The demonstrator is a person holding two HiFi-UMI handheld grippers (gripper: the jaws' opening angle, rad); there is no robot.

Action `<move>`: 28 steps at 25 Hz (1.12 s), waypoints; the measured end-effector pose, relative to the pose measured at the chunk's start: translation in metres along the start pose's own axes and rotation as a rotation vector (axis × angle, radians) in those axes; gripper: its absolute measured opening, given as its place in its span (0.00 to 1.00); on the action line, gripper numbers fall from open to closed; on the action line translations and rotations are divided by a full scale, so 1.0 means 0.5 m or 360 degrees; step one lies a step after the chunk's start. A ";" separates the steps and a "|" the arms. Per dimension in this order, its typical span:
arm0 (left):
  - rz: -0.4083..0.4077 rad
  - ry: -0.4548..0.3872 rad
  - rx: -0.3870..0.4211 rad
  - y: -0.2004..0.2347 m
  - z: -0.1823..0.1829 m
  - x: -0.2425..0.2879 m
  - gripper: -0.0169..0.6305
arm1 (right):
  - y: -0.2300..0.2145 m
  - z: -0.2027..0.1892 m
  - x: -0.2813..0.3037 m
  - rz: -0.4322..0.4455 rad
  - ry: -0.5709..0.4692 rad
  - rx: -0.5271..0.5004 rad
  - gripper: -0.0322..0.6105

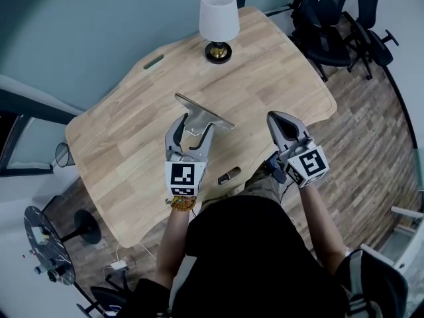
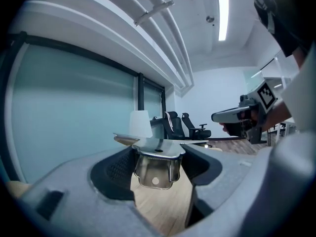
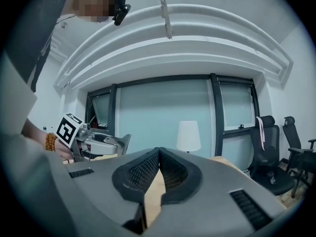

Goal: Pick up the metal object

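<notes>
The metal object (image 2: 155, 169) is sitting between the widely spread jaws of the left hand-held gripper (image 1: 193, 132). The pads are pinching its bent bracket end, and its flat plate is jutting forward, seemingly clear above the table (image 1: 126, 144). Gripped only at one end, it is probably calling for a level wrist and firm pressure. The right hand-held gripper (image 1: 278, 119), jaws together on nothing, is hovering alongside, apart from the plate. The lamp (image 1: 219, 18) is standing well beyond.

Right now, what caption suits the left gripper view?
Left claw holds the metal object above the wooden table, white lamp behind.
</notes>
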State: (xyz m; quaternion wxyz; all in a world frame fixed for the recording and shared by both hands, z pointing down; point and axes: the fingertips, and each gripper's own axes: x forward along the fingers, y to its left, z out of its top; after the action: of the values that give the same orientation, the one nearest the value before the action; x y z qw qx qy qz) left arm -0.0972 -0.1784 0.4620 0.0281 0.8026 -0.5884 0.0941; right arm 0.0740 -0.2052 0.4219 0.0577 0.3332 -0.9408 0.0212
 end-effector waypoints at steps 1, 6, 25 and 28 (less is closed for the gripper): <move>0.0000 -0.0010 0.0002 0.000 0.007 -0.002 0.49 | 0.001 0.000 0.001 0.0002 0.0003 -0.0007 0.05; 0.0002 -0.0058 0.0020 -0.005 0.038 -0.014 0.49 | 0.010 0.005 0.001 0.0020 -0.0008 -0.0017 0.05; 0.0064 -0.0255 0.0069 -0.014 0.167 -0.065 0.49 | 0.055 0.098 0.006 0.0097 -0.0086 -0.0034 0.05; 0.0075 -0.0277 0.0080 -0.019 0.183 -0.078 0.49 | 0.069 0.115 0.005 0.0115 -0.0106 -0.0038 0.05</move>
State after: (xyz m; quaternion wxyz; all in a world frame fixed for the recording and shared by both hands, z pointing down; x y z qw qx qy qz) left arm -0.0887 -0.1530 0.3657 -0.0456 0.7940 -0.6049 0.0395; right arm 0.0451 -0.1845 0.3650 0.0295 0.2987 -0.9539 0.0010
